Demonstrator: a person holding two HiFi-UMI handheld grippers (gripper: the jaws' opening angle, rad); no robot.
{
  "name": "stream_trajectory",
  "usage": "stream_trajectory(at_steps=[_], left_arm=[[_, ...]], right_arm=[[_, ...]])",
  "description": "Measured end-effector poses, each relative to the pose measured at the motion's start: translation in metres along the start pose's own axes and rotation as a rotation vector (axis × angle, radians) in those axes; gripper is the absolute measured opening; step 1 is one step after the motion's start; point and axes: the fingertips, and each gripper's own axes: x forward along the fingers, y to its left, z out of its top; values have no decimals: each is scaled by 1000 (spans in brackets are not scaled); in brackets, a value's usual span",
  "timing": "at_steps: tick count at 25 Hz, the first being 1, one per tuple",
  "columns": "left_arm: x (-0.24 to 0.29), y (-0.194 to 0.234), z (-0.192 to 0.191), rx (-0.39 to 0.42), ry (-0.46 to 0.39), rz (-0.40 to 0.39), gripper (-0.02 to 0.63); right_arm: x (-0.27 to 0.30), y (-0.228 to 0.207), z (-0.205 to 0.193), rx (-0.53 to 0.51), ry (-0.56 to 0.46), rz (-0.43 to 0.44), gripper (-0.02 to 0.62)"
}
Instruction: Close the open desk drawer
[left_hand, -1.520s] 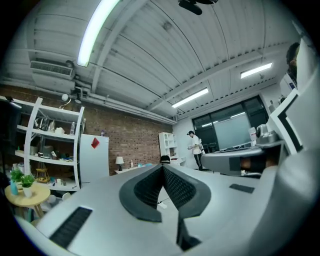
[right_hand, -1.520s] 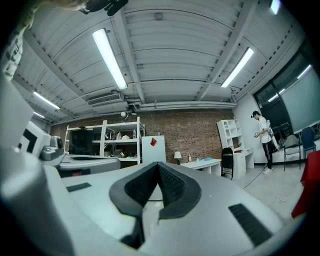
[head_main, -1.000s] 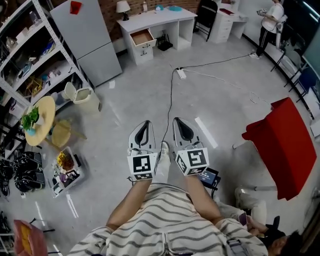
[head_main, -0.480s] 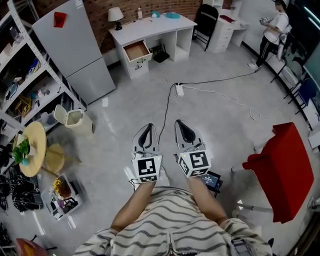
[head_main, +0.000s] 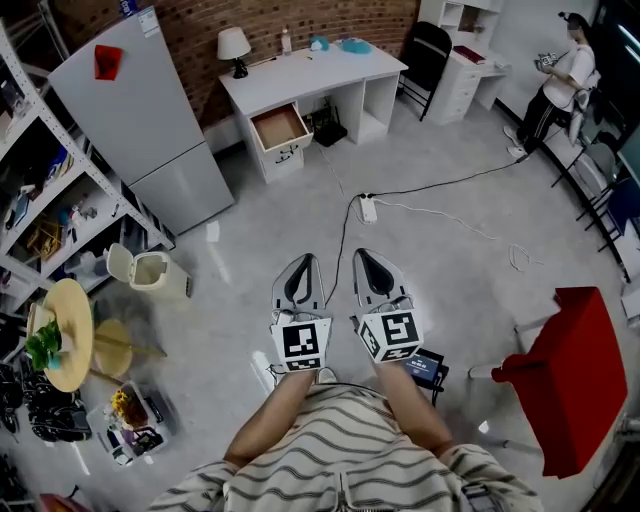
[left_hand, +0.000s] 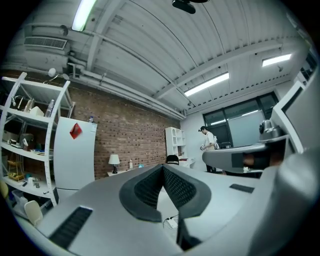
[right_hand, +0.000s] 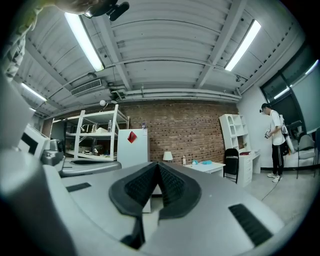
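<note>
The open drawer (head_main: 279, 127) sits at the far end of the room from me, pulled out of the left pedestal of a white counter (head_main: 318, 68) that stands against the brick wall. In the head view its slide axis runs square to the counter's front edge, from the wall out over the floor toward me and tilted a little to the left. The brown inside faces up, and the white front panel (head_main: 286, 153) is the end nearest me. The counter's own long side runs across the view, rising to the right. On top of it I see a small lamp (head_main: 233, 45) at the left end, a bottle (head_main: 286, 40) and some teal items (head_main: 351, 45). A grey fridge (head_main: 145, 125) stands just left of the counter, and a black chair (head_main: 429, 52) stands to its right. A white power strip (head_main: 367, 208) lies on the floor between the counter and me. A person (head_main: 565, 72) stands far off to the right. Both grippers are well apart from the drawer, held level side by side and aimed roughly at the counter. The left gripper (head_main: 303, 268) has its jaws pressed together with nothing between them, and so does the right gripper (head_main: 366, 262).
</note>
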Motion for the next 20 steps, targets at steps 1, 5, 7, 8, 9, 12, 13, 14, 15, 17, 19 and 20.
stream_trajectory(at_steps=[1, 5, 7, 8, 9, 12, 13, 14, 15, 17, 19, 20], left_arm=[[10, 3, -3, -2, 5, 0, 6], [53, 12, -12, -3, 19, -2, 6], [76, 16, -16, -2, 20, 2, 6], [88, 18, -19, -1, 20, 6, 6], [100, 20, -21, 1, 21, 9, 6], [141, 29, -29, 13, 18, 23, 6], [157, 32, -31, 17, 17, 28, 6], [175, 34, -34, 20, 15, 33, 6], [194, 36, -35, 22, 14, 38, 6], [233, 41, -38, 16, 21, 49, 6], [273, 44, -41, 2, 33, 60, 6], [294, 45, -40, -3, 35, 64, 6]], right_arm=[[9, -5, -2, 2, 3, -2, 11], [48, -26, -12, 12, 13, 1, 11], [69, -38, -17, 18, 13, 4, 11], [80, -45, -19, 20, 13, 6, 11], [91, -52, -21, 22, 11, 7, 11], [129, -75, -30, 21, 3, 16, 11], [143, -85, -33, 24, 4, 19, 11], [158, -96, -36, 28, 5, 23, 11], [174, -108, -37, 30, 7, 29, 11], [207, -132, -35, 24, 10, 43, 11], [240, -157, -32, 14, 14, 55, 11], [258, -170, -30, 11, 16, 61, 11]])
